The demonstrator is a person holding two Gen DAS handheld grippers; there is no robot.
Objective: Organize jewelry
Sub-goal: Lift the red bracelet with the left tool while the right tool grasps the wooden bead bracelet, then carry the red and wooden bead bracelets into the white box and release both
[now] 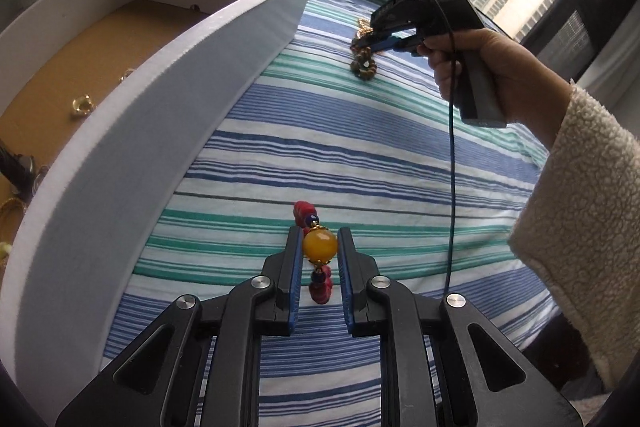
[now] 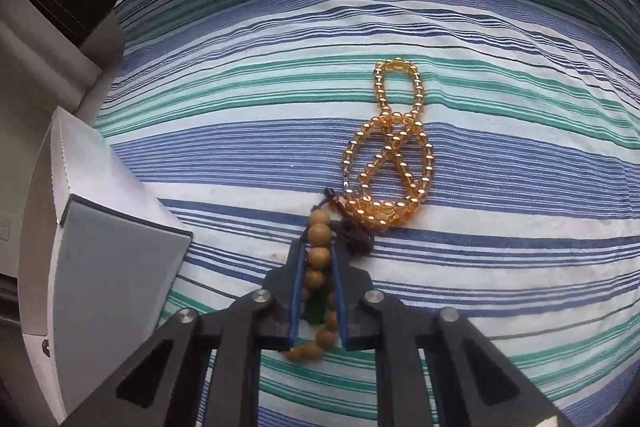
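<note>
Now, going left to right from the box (image 1: 120, 155): just beside its wall on the striped bed (image 1: 360, 155), my left gripper (image 1: 320, 247) has its jaws closed on the red bracelet's (image 1: 320, 291) amber bead (image 1: 320, 245), hard and probably slippery. Farther right, my right gripper (image 2: 318, 259) pinches the wooden bracelet (image 2: 318, 255); its limp strand will sag. A yellow necklace (image 2: 390, 155) lies looped beyond.

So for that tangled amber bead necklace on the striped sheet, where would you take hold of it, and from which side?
I'd take the amber bead necklace at the crossing, where strands bunch so flat pads catch more than one bead. Come straight down from above: it lies flat on the striped sheet, and its near end touches the wooden bead bracelet inside the right gripper.
</note>
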